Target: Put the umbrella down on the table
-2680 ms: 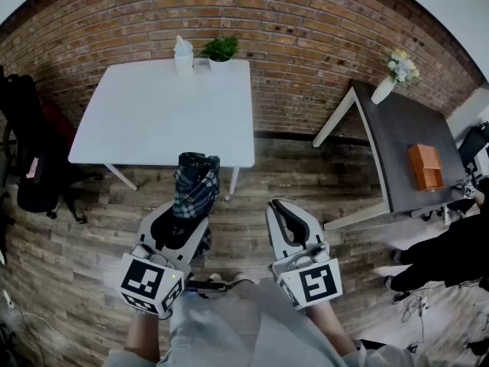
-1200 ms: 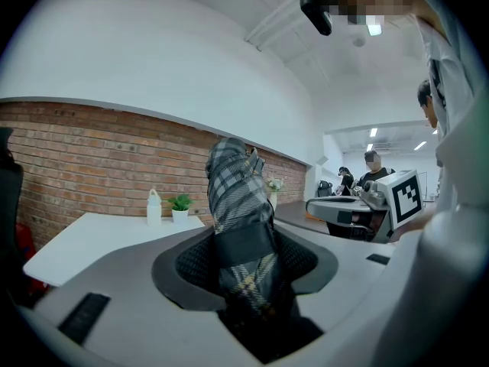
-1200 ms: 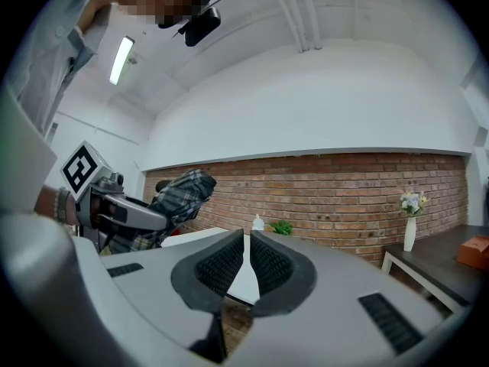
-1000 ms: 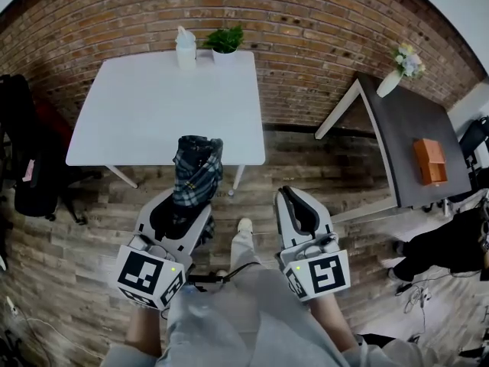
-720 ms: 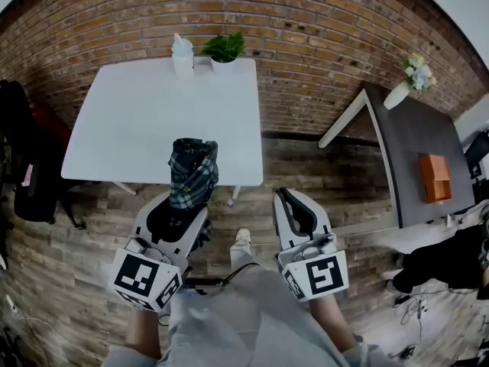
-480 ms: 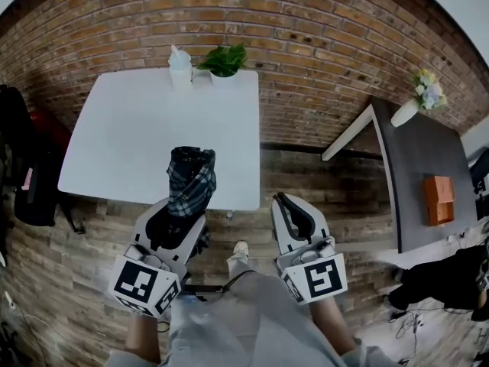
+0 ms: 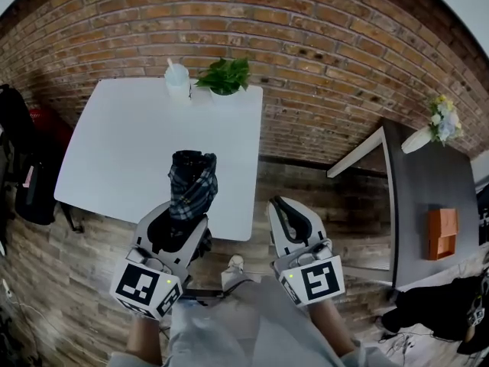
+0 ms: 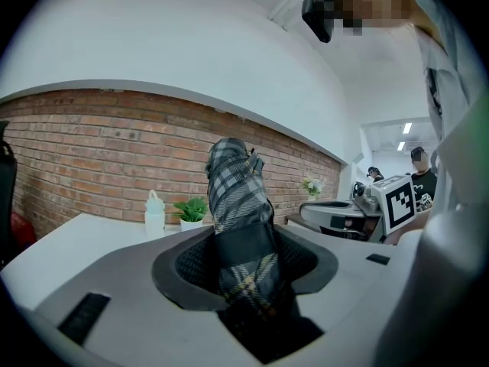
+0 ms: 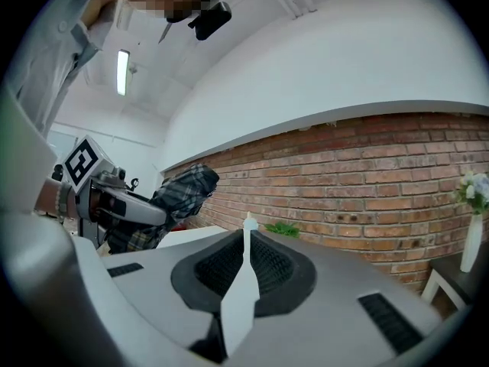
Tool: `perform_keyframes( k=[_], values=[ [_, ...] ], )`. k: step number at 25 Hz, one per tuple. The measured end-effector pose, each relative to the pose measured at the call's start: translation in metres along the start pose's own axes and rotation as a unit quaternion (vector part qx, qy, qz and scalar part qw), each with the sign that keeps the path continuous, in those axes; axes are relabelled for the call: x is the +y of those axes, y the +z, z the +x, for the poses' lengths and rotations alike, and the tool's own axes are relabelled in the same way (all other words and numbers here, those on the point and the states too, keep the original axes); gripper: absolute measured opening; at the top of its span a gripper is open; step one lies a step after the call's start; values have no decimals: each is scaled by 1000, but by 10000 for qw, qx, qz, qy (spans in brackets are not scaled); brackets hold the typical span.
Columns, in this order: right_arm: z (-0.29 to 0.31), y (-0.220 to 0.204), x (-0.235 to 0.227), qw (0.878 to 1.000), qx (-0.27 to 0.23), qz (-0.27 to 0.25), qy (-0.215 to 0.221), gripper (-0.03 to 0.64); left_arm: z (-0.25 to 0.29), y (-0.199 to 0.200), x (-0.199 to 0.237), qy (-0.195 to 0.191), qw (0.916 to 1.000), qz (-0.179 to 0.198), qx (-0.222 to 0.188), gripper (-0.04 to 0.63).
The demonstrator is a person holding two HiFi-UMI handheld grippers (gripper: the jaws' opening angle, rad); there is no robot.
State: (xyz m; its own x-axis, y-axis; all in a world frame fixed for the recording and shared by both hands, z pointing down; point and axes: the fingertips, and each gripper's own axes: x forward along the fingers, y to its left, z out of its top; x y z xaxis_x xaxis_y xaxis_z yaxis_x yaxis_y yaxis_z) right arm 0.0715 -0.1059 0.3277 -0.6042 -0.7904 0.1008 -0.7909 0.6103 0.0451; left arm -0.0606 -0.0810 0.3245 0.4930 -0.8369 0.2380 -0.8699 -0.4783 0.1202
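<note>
A folded plaid umbrella (image 7: 192, 183) stands upright in my left gripper (image 7: 180, 219), whose jaws are shut on its lower part. Its top now overlaps the near edge of the white table (image 7: 114, 151) in the head view. In the left gripper view the umbrella (image 8: 237, 205) rises from between the jaws of the left gripper (image 8: 246, 275), with the table behind it. My right gripper (image 7: 284, 209) hangs beside it over the wooden floor, shut with nothing in it. The right gripper view shows the right gripper (image 9: 244, 245) with jaws together and the umbrella (image 9: 180, 193) off to the left.
A clear bottle (image 7: 177, 79) and a potted plant (image 7: 226, 75) stand at the table's far edge against the brick wall. A dark grey table (image 7: 428, 197) at the right carries an orange box (image 7: 442, 234) and a flower vase (image 7: 438, 125). A black bag (image 7: 21, 167) sits left.
Both grippers have moved forward toward the white table with the person walking. The umbrella's top has gone from over the floor to over the table's near edge. The grip is unchanged.
</note>
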Motion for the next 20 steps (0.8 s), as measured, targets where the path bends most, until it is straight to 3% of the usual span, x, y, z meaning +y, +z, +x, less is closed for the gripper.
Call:
perform_keyframes(
  k=[9,20],
  values=[
    [10,2,-23,9999,14,75,108,55,26,11,0,163,9998,32,83,227],
    [25,5,-33,9999,-17,98,46,55,48,17,12,83,9998,79,156,227]
  ],
)
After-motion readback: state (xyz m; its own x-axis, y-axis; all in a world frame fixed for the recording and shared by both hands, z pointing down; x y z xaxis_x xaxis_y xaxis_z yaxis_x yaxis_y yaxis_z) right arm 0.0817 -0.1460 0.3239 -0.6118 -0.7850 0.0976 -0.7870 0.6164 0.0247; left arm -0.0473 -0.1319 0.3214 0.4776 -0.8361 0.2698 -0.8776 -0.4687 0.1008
